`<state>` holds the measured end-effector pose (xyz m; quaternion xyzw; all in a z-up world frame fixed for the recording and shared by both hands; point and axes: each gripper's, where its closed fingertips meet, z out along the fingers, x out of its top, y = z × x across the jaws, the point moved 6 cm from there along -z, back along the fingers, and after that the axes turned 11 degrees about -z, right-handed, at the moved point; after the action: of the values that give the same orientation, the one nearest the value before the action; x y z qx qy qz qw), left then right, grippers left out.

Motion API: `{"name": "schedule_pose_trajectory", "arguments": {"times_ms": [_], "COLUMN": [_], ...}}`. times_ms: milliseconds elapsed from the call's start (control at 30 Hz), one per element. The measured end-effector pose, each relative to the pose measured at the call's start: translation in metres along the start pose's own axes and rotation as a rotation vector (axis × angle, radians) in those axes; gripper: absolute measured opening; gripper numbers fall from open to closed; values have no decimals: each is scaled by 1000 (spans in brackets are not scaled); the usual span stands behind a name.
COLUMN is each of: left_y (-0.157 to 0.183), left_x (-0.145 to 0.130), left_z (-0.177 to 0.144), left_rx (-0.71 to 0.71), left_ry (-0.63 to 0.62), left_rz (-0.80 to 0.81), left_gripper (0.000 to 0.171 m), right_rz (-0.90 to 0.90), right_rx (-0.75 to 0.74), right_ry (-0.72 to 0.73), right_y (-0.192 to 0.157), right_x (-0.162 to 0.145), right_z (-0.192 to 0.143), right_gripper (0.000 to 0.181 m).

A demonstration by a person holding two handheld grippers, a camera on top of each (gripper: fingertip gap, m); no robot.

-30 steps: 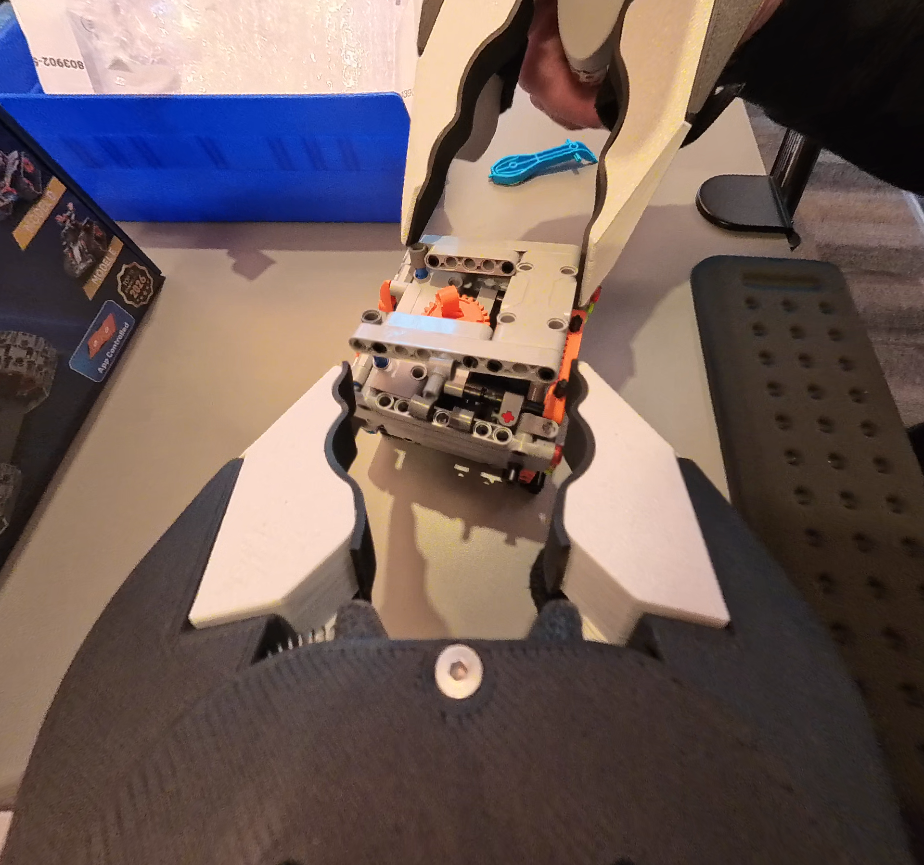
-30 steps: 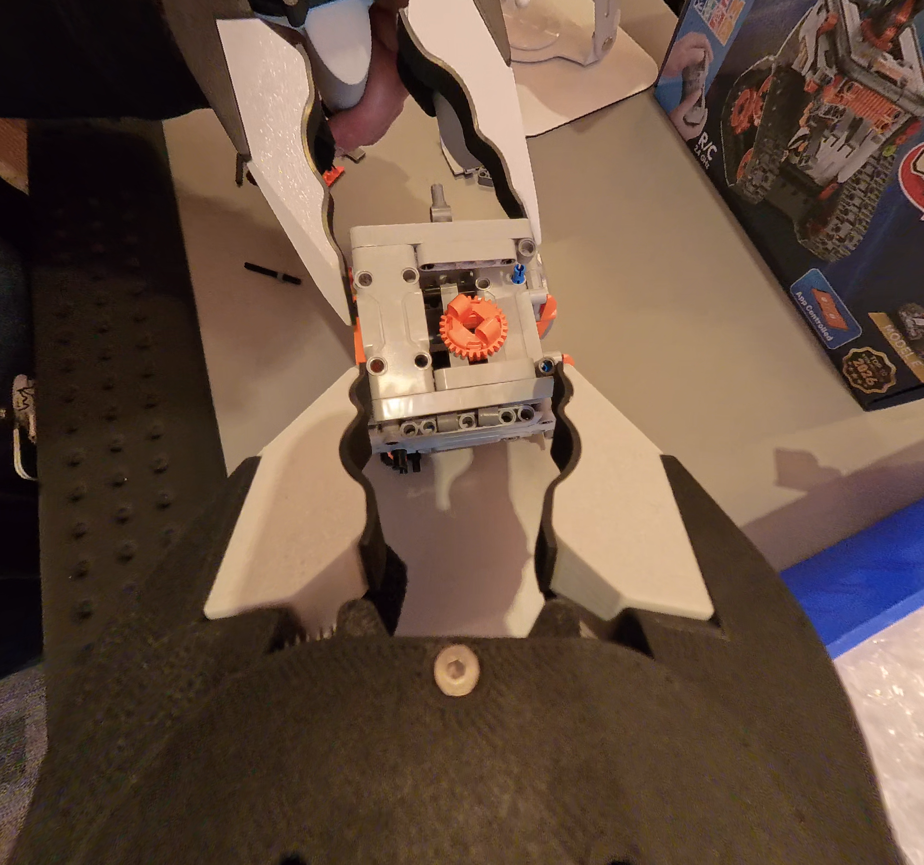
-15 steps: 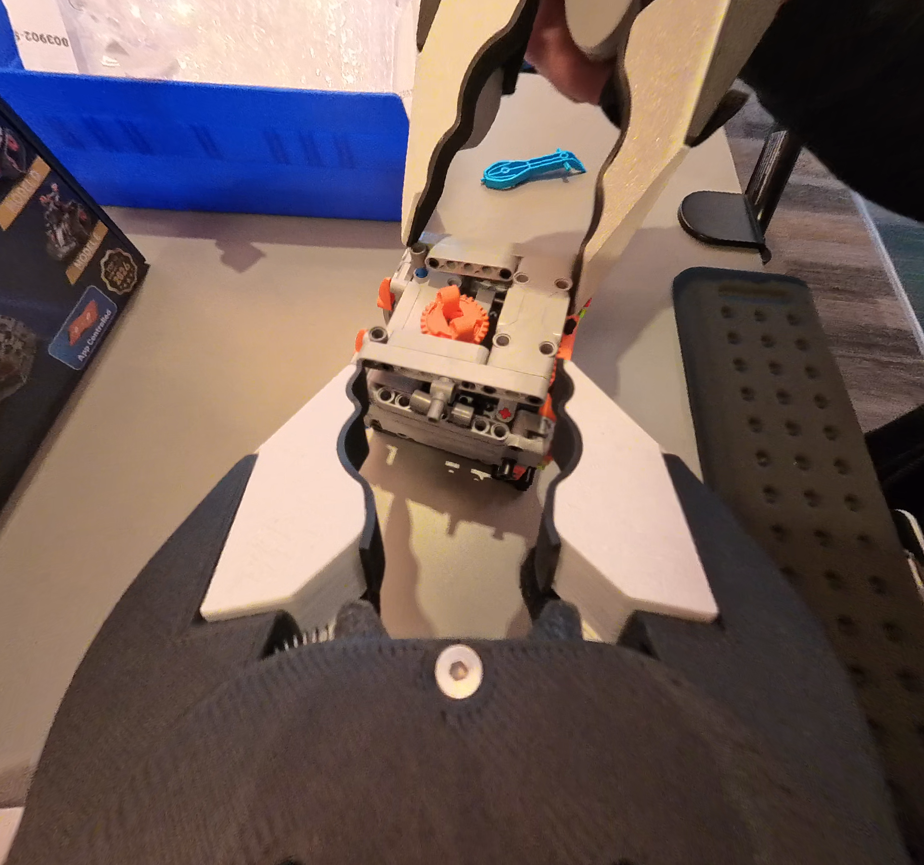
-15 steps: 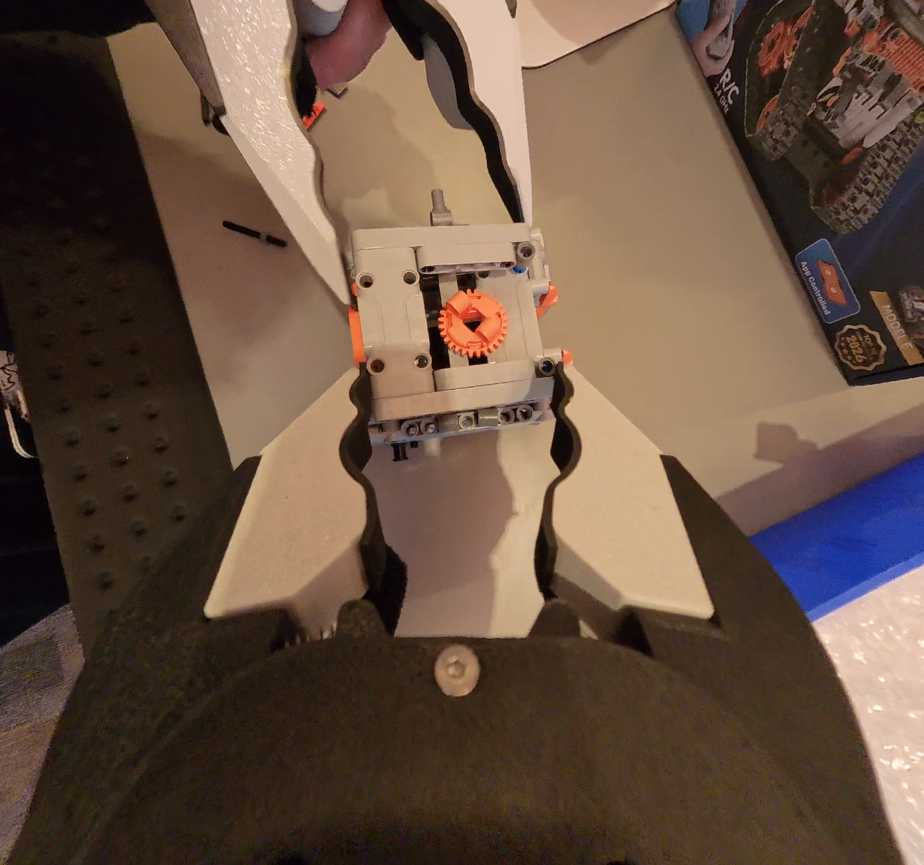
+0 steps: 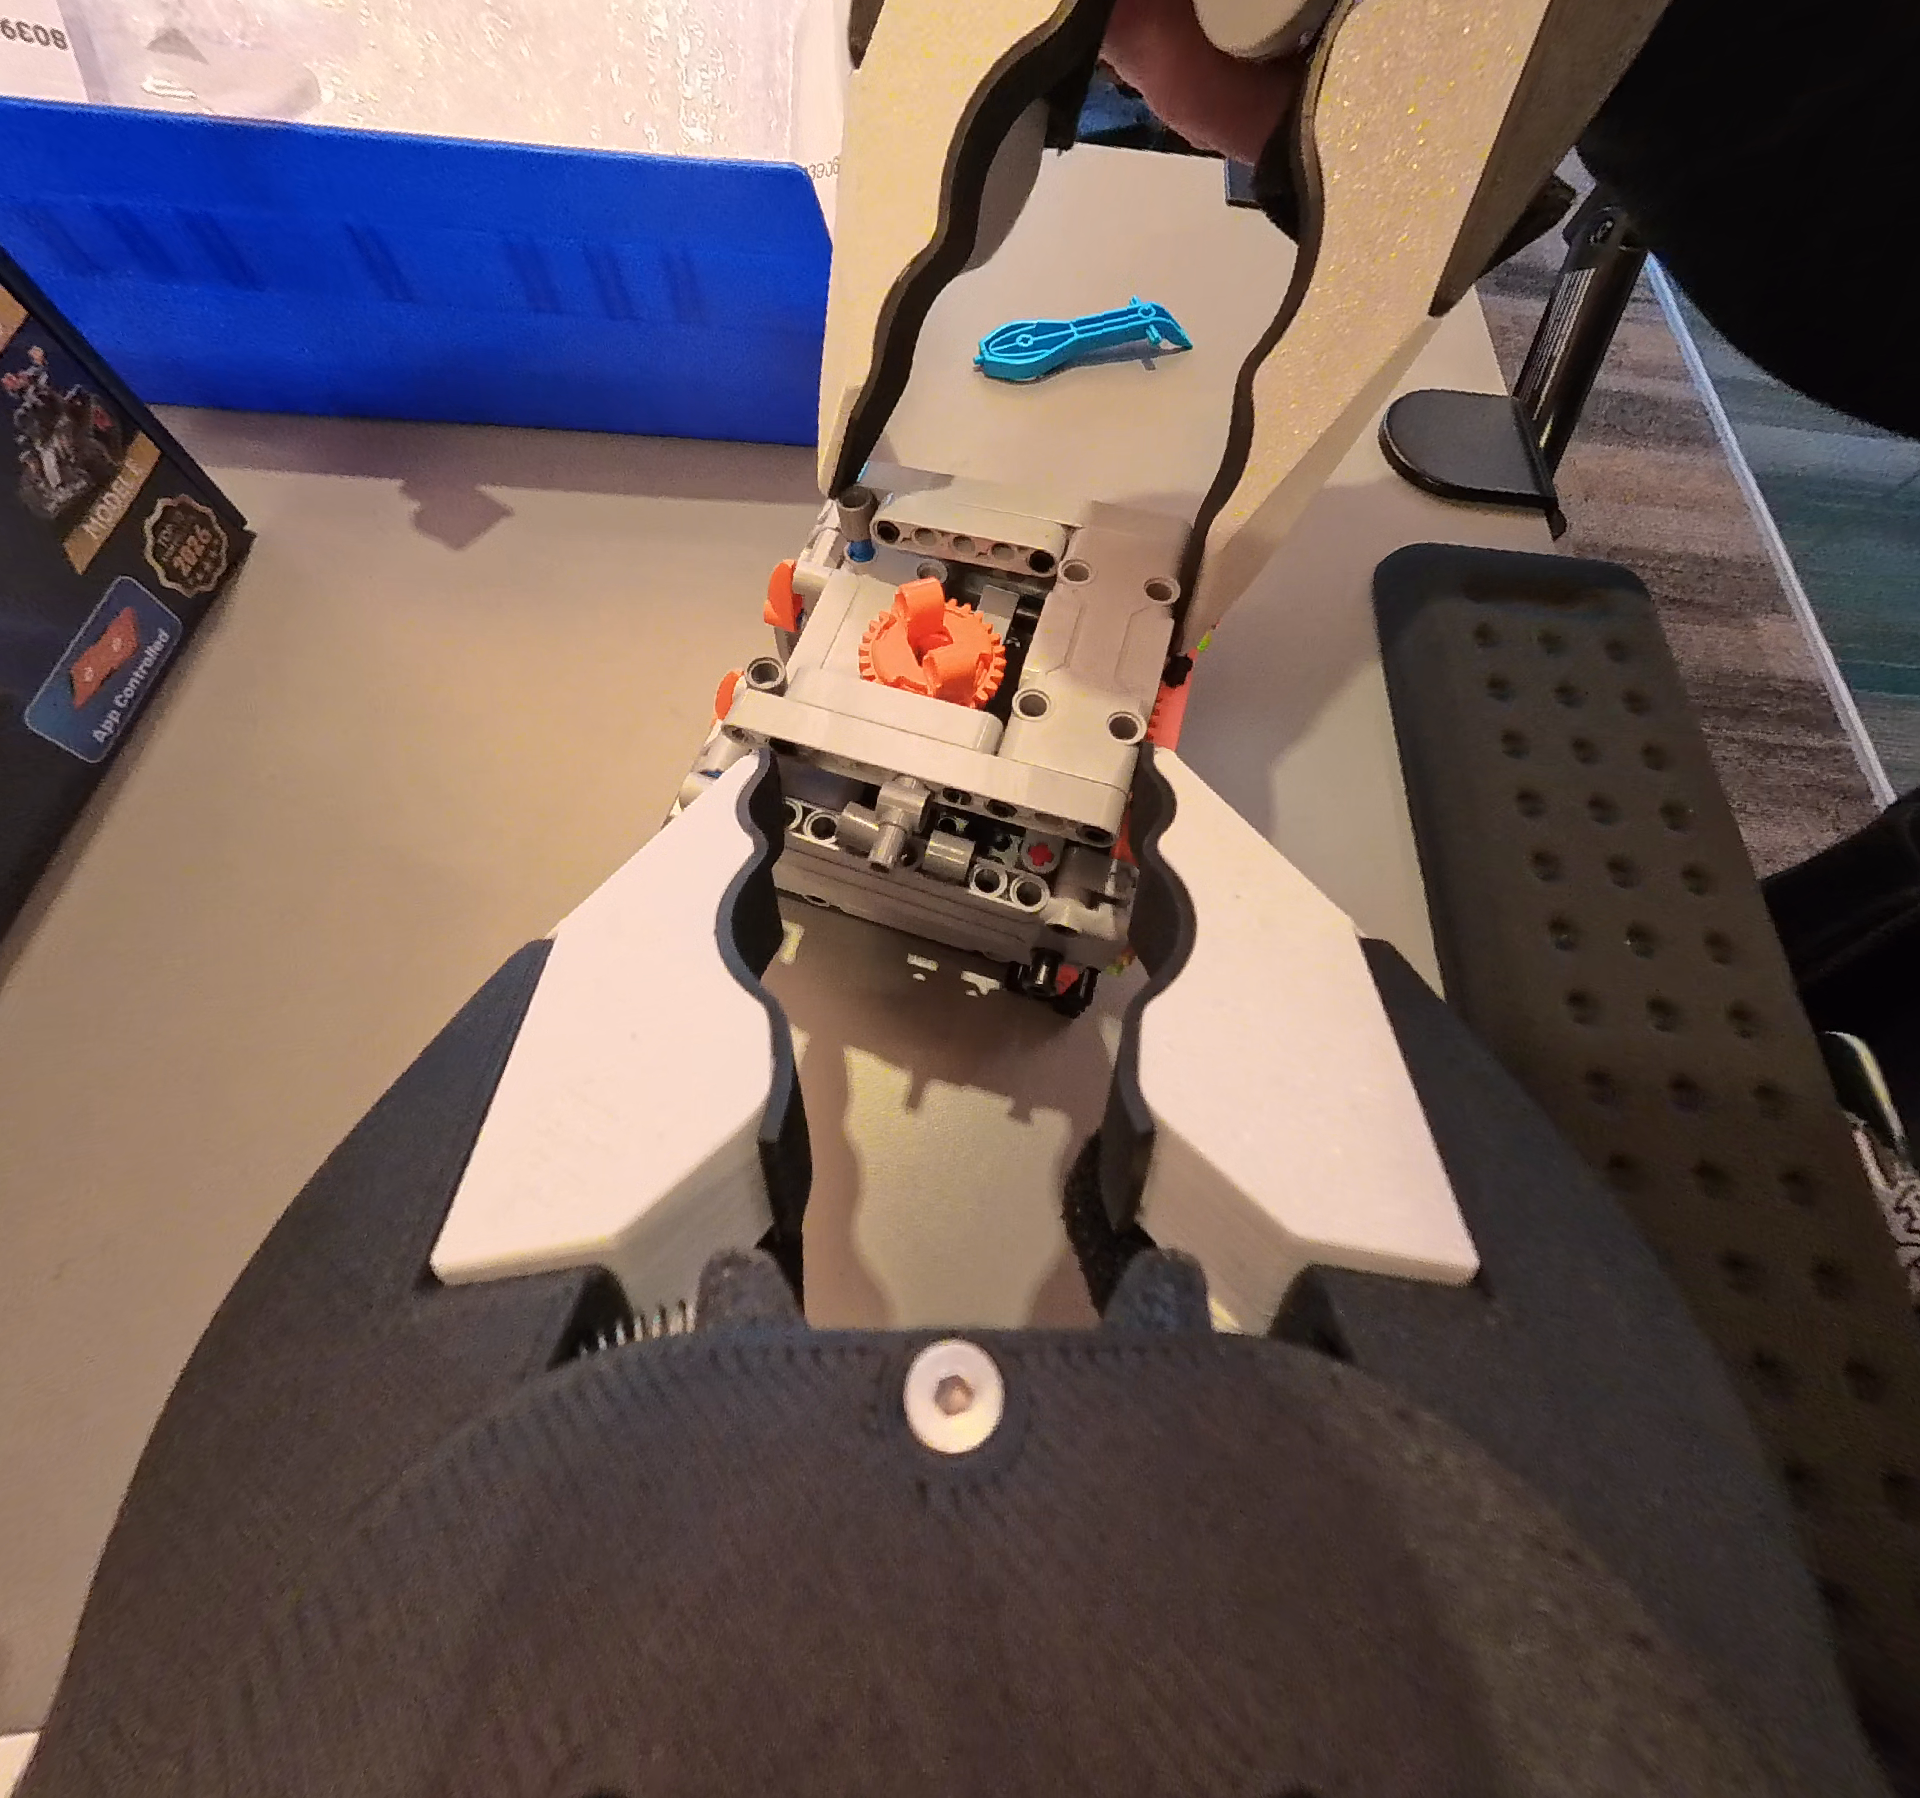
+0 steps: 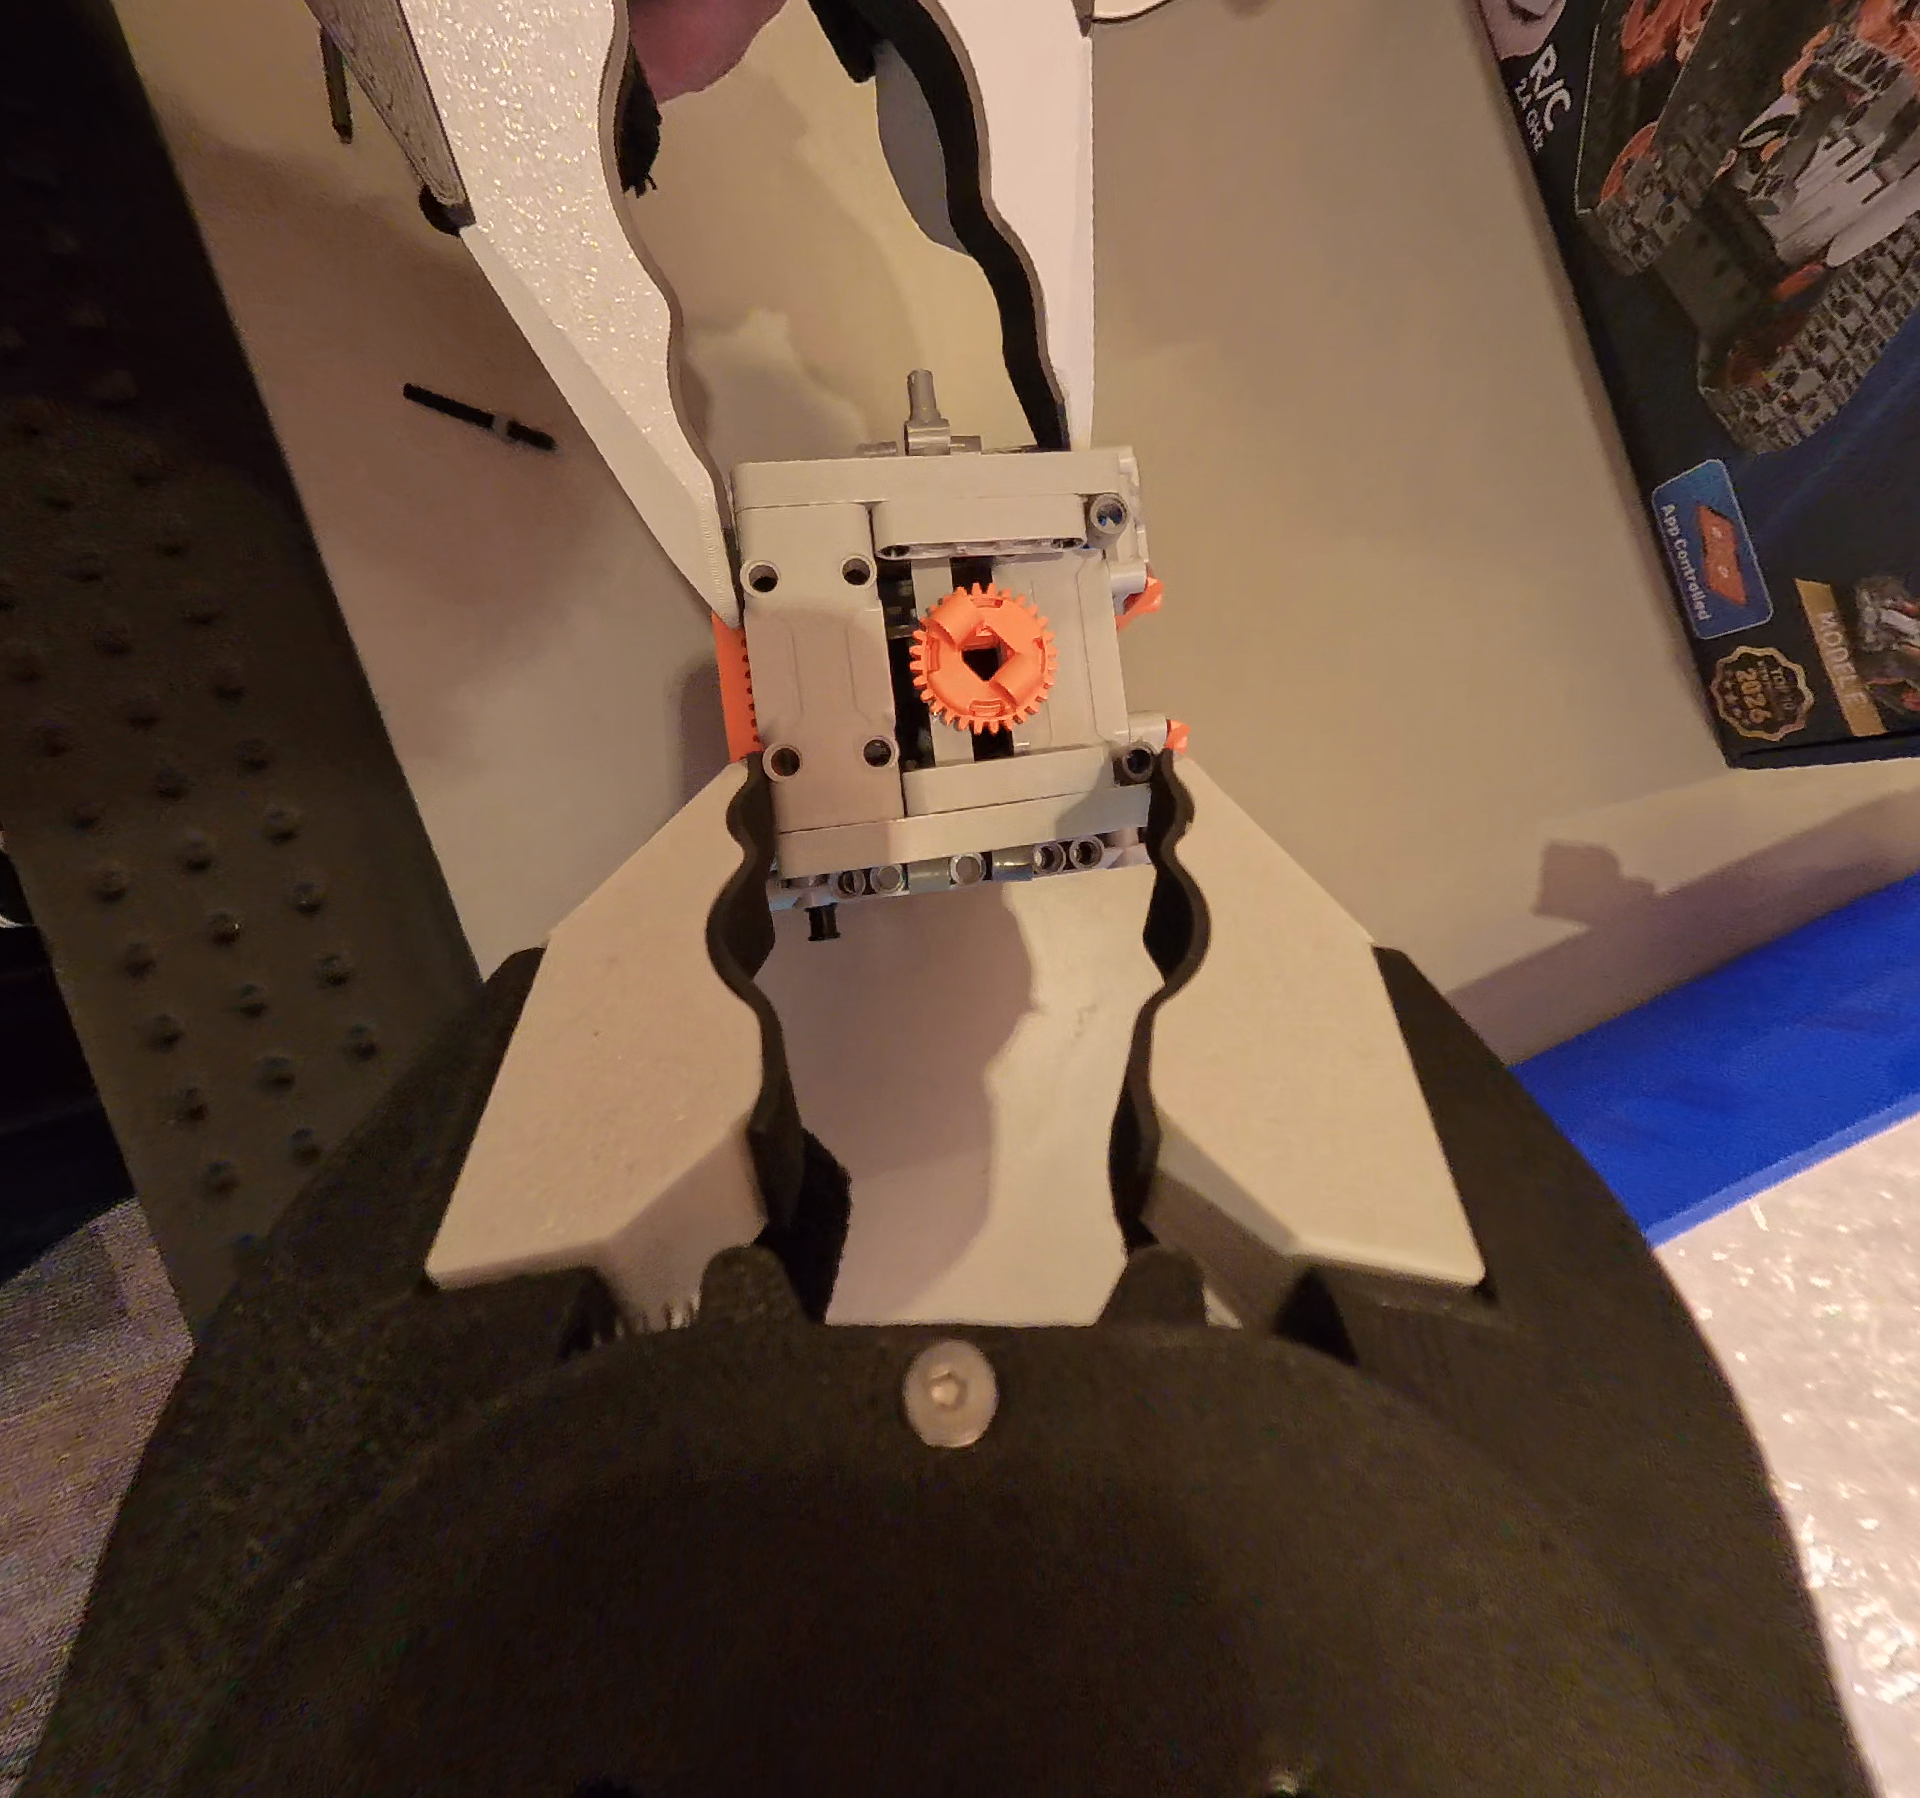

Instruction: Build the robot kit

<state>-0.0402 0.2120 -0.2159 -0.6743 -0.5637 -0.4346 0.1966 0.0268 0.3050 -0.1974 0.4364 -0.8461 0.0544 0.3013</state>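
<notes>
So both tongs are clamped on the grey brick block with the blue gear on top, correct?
Nearly. Both the left tongs and the right tongs grip the grey brick block from opposite ends, but the gear on top is orange, not blue. The right wrist view shows it plainly from above.

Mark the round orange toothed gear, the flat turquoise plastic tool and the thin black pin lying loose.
round orange toothed gear (image 6: 983, 663), right wrist view, on its face beside the centre hole
flat turquoise plastic tool (image 5: 1075, 340), left wrist view, mid-handle
thin black pin (image 6: 473, 415), right wrist view, mid-shaft
</notes>
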Motion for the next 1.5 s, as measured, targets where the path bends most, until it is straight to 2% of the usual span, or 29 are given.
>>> {"name": "schedule_pose_trajectory", "arguments": {"times_ms": [167, 300, 367, 433, 533, 667, 700, 833, 933, 1100, 1233, 1500], "left_y": [-1, -2, -2, -1, 1, 3, 1, -2, 0, 3, 3, 7], "left_x": [-2, -1, -2, -3, -2, 2, 4, 8, 6, 4, 3, 1], "left_z": [0, -2, -3, -3, -4, -10, -12, -13, -9, -6, -6, -7], "left_rx": [-1, -25, -17, -15, -18, -4, 7, 17, -14, -13, -10, 35], "left_ry": [23, 36, 31, 29, 23, 28, 30, 8, -16, -21, -25, -17], "left_rz": [-1, -27, -11, -6, -3, 10, 13, 45, 60, 70, 41, 16], "left_gripper": [64, 63, 53, 53, 54, 66, 73, 81, 83, 76, 71, 64], "right_rz": [-5, 59, 78, 73, 74, 45, 47, 55, 53, 66, 115, 212], "right_rx": [6, 66, 85, 91, 96, 94, 100, 106, 102, 95, 110, 183], "right_ry": [-19, 41, 53, 59, 76, 76, 78, 86, 87, 140, 259, 330], "right_y": [0, 3, 3, 2, 3, 3, 3, 3, 3, 7, 20, 38], "right_x": [1, -2, -1, -1, -2, -4, -4, -3, -3, 5, 22, 22], "right_z": [2, 0, 0, 0, -1, -1, 0, 2, 0, -2, 0, 22], "right_gripper": [71, 73, 81, 85, 80, 64, 62, 63, 65, 62, 49, 16]}}
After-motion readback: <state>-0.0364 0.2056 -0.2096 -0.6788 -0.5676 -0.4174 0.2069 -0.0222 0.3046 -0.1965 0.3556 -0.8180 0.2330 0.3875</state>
